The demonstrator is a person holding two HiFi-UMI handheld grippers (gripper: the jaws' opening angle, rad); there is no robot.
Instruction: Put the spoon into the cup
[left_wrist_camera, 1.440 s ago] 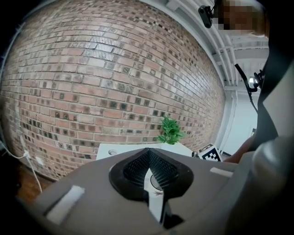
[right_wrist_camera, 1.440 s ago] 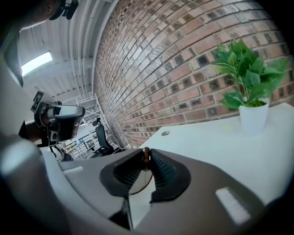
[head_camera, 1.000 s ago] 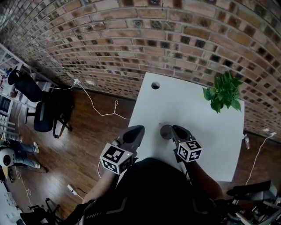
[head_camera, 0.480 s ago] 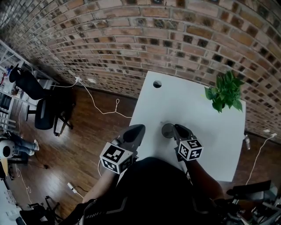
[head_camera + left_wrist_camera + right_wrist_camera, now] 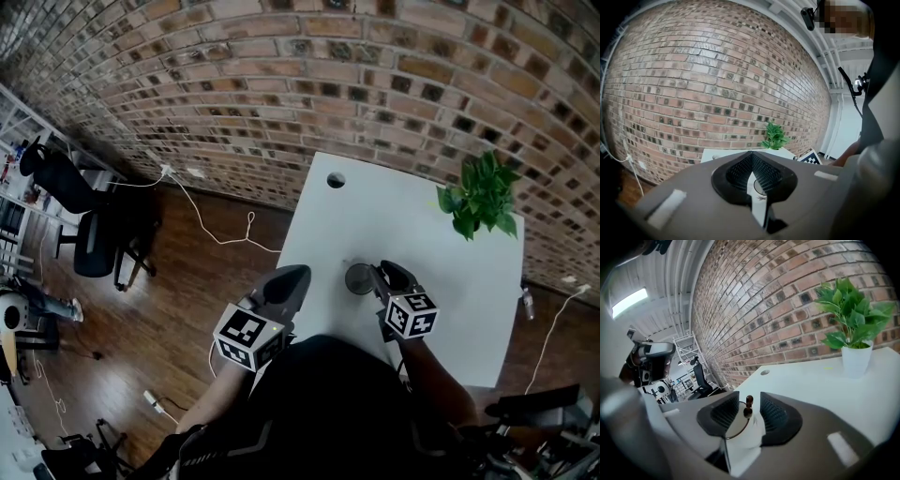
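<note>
The left gripper [image 5: 292, 275] is hanging off the near left edge of the white table [image 5: 422, 244], its fingers pressed together on nothing, well to the left of the cup [image 5: 359, 278]. The spoon [image 5: 749, 401] is already standing in that cup, its dark knobbed handle rising between the fingers [image 5: 774, 414] of the right gripper [image 5: 387, 273], which are spreading apart and no longer seem to be touching it. So the release is under way; the next move is likely drawing the right gripper straight back without brushing the handle or tipping the cup. Beyond the fingers a cable hole [image 5: 336, 179] is showing in the tabletop, and a potted plant [image 5: 483, 199] is standing far to their right, blocking nothing.
</note>
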